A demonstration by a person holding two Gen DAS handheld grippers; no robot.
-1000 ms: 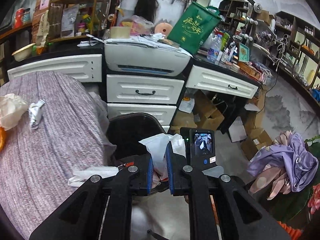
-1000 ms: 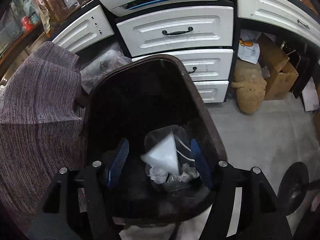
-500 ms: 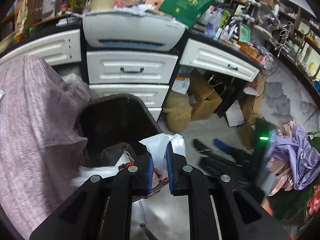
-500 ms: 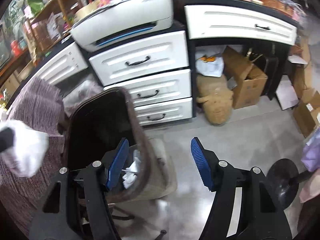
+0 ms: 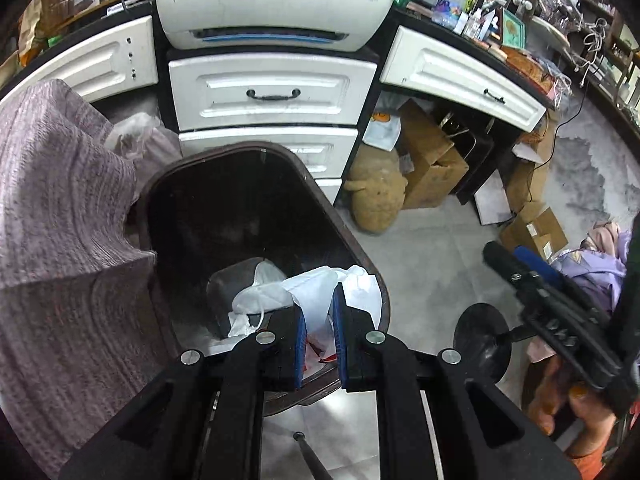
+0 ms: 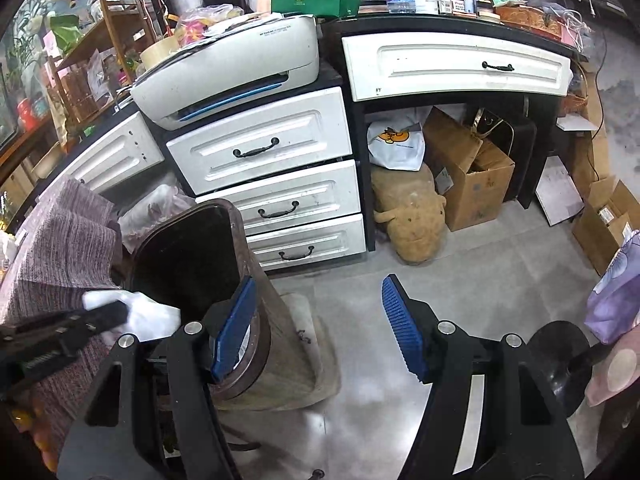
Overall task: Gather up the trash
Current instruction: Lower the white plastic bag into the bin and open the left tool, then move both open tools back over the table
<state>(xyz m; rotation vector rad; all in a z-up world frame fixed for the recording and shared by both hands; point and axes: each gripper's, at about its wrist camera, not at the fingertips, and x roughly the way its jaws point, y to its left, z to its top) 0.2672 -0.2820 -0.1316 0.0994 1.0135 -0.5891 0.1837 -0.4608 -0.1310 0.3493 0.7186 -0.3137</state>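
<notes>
Crumpled white trash pinched in left gripper above dark bin.

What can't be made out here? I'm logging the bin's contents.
- Bin bottom: left wrist view, dark, and the left claw with its white wrapper covers part of it.
- Wrapper's red print: left view, hidden between the pads.
- Bin inside: right wrist view, only blackness shows.
- Left claw in right view: blurred.
</notes>
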